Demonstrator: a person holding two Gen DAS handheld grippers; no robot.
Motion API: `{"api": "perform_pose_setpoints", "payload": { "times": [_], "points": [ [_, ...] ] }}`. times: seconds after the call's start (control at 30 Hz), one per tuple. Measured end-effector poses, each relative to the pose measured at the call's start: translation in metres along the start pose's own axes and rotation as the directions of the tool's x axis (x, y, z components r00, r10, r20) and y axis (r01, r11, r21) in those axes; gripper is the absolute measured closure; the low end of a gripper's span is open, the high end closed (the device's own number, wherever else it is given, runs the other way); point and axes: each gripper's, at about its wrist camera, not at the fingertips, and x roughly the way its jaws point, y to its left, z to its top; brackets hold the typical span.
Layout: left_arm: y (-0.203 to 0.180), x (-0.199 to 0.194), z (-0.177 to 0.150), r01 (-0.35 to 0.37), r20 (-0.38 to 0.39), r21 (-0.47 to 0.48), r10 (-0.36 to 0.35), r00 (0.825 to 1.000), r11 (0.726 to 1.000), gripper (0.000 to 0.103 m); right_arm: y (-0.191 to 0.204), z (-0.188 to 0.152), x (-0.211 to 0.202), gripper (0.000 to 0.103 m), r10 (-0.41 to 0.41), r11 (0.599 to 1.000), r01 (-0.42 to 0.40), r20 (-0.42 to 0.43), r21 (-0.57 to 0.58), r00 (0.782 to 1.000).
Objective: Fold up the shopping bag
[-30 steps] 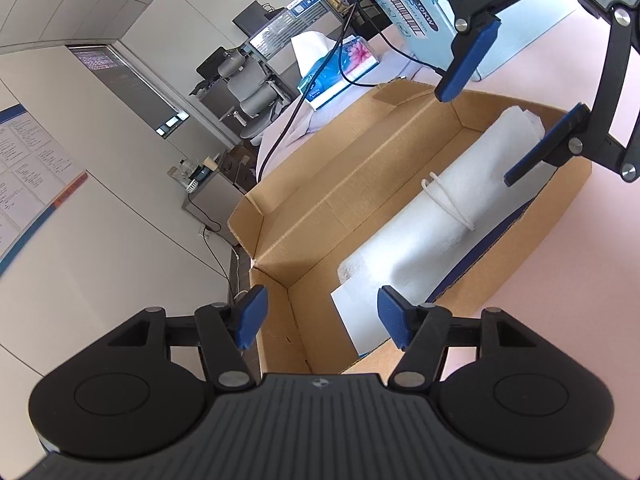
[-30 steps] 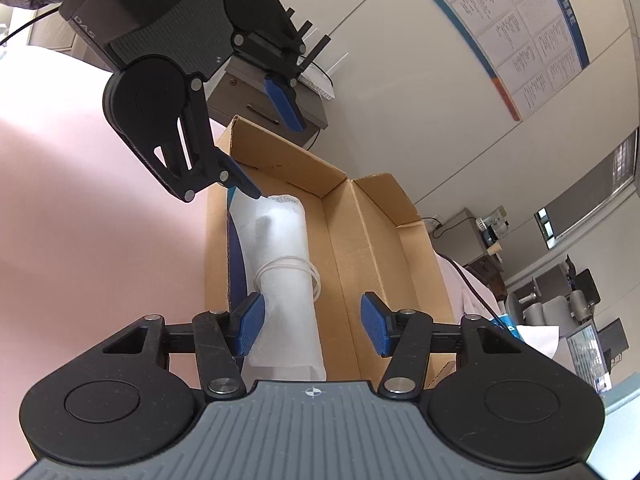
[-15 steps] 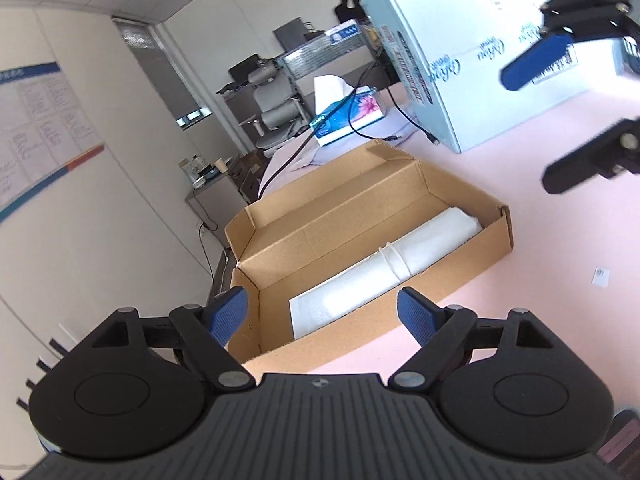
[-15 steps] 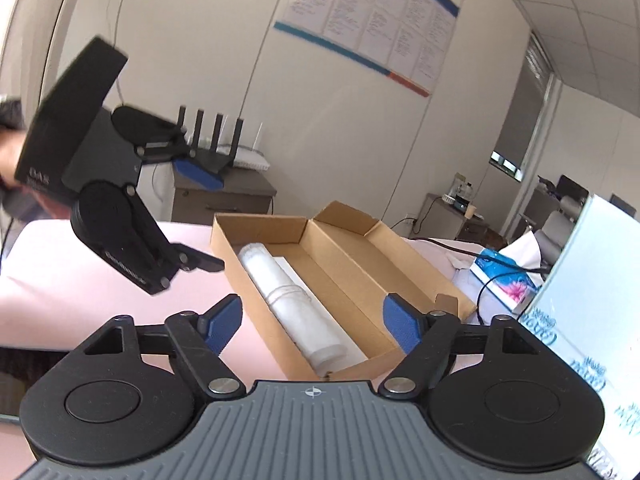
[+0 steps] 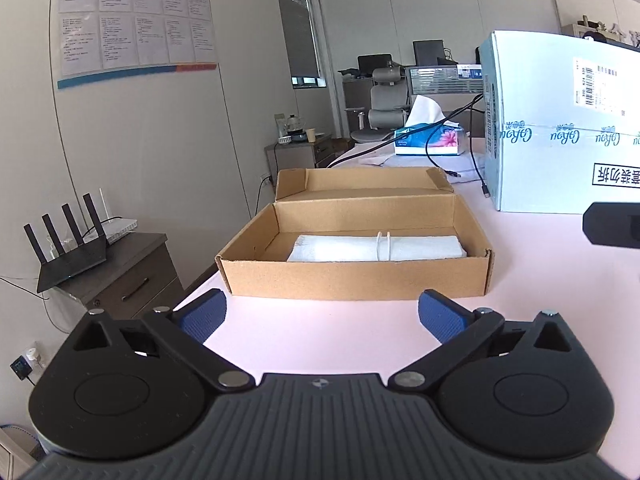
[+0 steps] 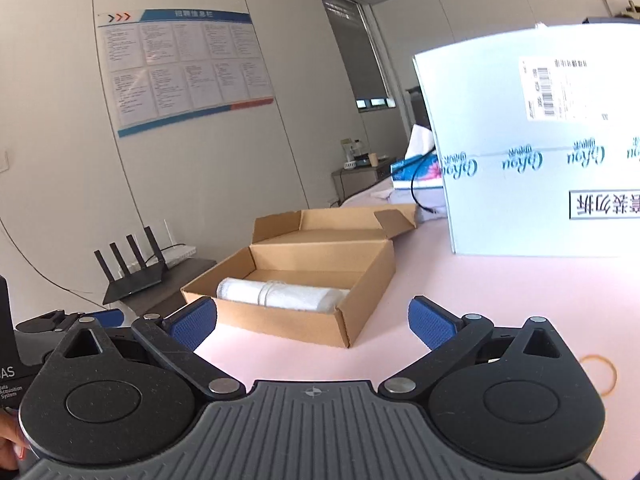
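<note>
The white shopping bag [image 5: 376,248] is rolled up, tied with a white band, and lies inside an open brown cardboard box [image 5: 352,280] on the pink table. My left gripper [image 5: 322,312] hovers in front of the box, its jaws opening with only bare table between them. In the right wrist view, the bag [image 6: 280,296] and the box [image 6: 280,326] sit ahead and slightly left. My right gripper [image 6: 312,320] is also back from the box, jaws opening with nothing between them. The left gripper [image 6: 60,322] shows at that view's left edge.
A tall white and blue carton [image 5: 560,128] stands at the back right. A tissue box [image 5: 426,140] and a black cable [image 5: 476,160] lie behind the cardboard box. A rubber band [image 6: 598,374] rests on the table at right. A router [image 5: 68,248] sits on a cabinet beyond the table's left edge.
Both grippers have pulled back from over the box and rolled upright. Their jaws have spread wider. The rolled bag stays in the box.
</note>
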Motion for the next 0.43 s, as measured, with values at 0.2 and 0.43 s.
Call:
{"api": "perform_pose_setpoints", "payload": {
  "times": [0.2, 0.43],
  "points": [
    [-0.020, -0.011, -0.010, -0.019, 0.002, 0.055, 0.019, 1.000, 0.998, 0.000, 0.005, -0.012, -0.021, 0.000, -0.001, 1.000, 0.002, 0.039, -0.020, 0.999],
    [-0.042, -0.028, -0.016, 0.088, 0.037, 0.080, -0.091, 0.995, 0.993, 0.000, 0.001, -0.019, -0.051, 0.000, 0.018, 1.000, -0.016, 0.069, -0.025, 0.997]
  ]
}}
